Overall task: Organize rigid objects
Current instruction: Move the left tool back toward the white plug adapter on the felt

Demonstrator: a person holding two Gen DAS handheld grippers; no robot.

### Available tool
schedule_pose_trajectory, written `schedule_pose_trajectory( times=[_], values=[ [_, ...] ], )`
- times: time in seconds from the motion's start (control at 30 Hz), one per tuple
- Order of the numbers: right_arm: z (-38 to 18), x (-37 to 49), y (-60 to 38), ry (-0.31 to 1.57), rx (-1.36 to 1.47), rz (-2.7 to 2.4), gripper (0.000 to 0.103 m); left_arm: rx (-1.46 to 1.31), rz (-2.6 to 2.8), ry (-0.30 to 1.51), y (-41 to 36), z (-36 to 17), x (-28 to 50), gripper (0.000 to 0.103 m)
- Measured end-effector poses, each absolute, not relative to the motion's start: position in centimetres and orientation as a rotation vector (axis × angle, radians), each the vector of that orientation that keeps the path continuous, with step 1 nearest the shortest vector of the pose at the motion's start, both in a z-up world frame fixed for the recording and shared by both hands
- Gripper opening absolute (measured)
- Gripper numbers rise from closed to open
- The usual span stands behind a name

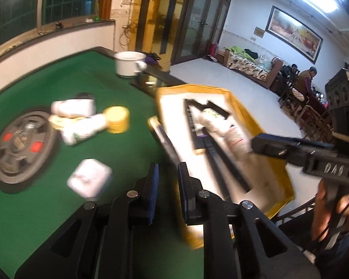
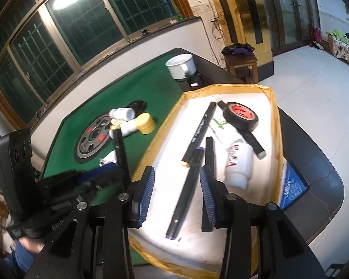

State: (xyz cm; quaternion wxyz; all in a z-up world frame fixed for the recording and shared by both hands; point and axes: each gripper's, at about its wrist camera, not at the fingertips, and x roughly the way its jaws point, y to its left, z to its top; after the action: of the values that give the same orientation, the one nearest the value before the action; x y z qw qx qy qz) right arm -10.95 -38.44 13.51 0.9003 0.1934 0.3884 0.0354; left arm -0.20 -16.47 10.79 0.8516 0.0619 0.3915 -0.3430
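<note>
Hovering over a shallow tray with a yellow taped rim and a matte white floor, the right gripper has its ribbed blue pads apart, with nothing between them. Just ahead lies a long black pen, slim and cylindrical, its tip towards the camera. A second black pen lies diagonally beyond it. A glossy roll of black tape with a red core rests across a third marker and a flat white bottle. A squat white plastic bottle lies on its side near the tray's right wall.

Left of the tray spreads green felt, holding a round grey dial, white bottles, a yellow-capped jar and a white ceramic mug.

The left gripper hangs over the tray's edge, its flat blue-lined fingers parted around empty air. The left view is motion-blurred; a white box lies on the felt near it.
</note>
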Motion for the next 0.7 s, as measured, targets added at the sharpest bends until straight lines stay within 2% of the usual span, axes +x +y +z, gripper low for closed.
schedule_pose_trajectory(
  times=[0.23,0.7],
  values=[
    [13.8,-10.5,-36.9,0.8,0.385,0.107,0.037,0.169,-0.668,0.889,-10.5,8.5,3.4,0.014],
    [13.5,-10.6,-37.0,0.811,0.388,0.116,0.037,0.269,-0.738,0.917,-10.8,5.7,5.3,0.015]
  ],
)
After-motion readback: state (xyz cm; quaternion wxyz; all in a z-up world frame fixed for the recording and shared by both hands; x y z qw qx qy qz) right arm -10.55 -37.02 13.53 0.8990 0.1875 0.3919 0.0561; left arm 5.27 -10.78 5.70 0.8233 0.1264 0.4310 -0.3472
